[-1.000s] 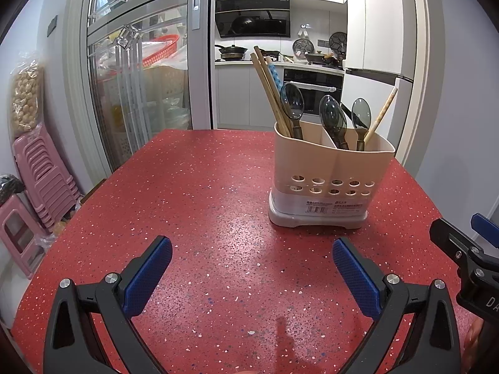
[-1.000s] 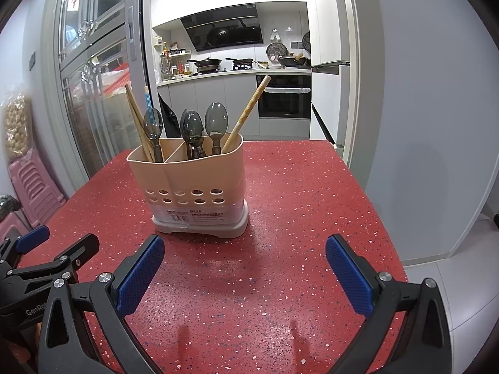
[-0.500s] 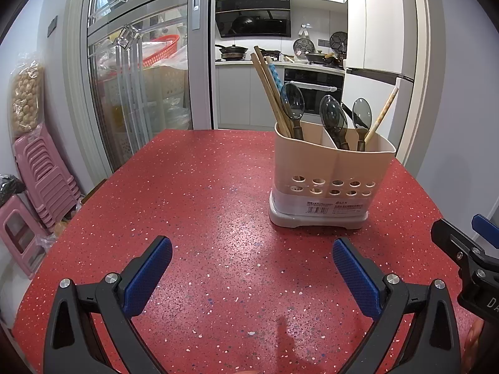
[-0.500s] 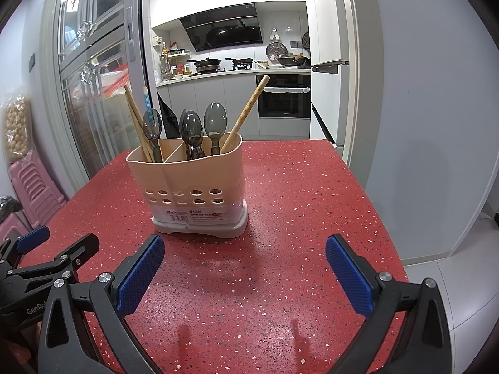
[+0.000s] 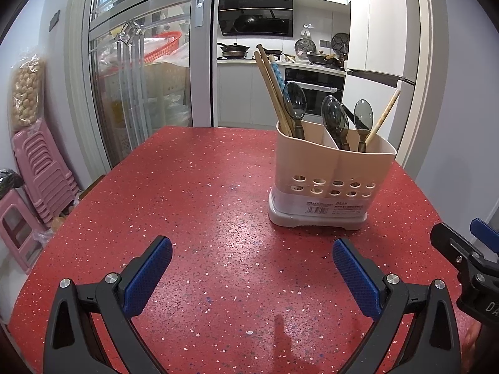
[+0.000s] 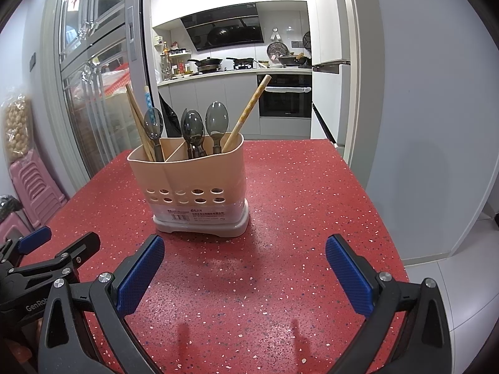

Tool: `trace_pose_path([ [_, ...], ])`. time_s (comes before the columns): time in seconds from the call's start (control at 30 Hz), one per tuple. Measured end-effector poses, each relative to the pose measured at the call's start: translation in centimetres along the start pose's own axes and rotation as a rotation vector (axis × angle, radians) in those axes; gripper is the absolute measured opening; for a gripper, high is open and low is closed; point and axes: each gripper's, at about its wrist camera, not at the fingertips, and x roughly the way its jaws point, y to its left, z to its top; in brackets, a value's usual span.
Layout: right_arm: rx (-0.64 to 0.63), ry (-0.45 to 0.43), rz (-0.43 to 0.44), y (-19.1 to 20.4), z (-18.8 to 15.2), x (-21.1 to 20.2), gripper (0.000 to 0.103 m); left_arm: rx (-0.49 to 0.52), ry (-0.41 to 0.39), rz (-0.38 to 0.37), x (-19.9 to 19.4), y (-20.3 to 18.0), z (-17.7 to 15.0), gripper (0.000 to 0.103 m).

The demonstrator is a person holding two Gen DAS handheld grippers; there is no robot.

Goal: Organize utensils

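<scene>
Utensil holder [image 5: 332, 180] stands on the red desk [image 5: 187, 205], ahead of both your tools. Your left tool [image 5: 252, 272] and right tool [image 6: 244, 269] are spread wide, gripping nothing.

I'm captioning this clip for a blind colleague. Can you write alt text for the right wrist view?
A beige utensil holder with two compartments stands on a red speckled table, holding dark spoons and wooden chopsticks. The open, empty right gripper hovers in front of it, with the left gripper at the left edge. A kitchen shows behind.
</scene>
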Motion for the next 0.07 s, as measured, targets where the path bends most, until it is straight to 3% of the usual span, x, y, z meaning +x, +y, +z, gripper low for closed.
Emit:
trace_pose_path([
  [0.07, 0.0, -0.001, 0.0, -0.02, 0.02, 0.01, 0.103, 0.001, 0.002, -0.002, 0.02, -0.01, 0.07, 0.103],
])
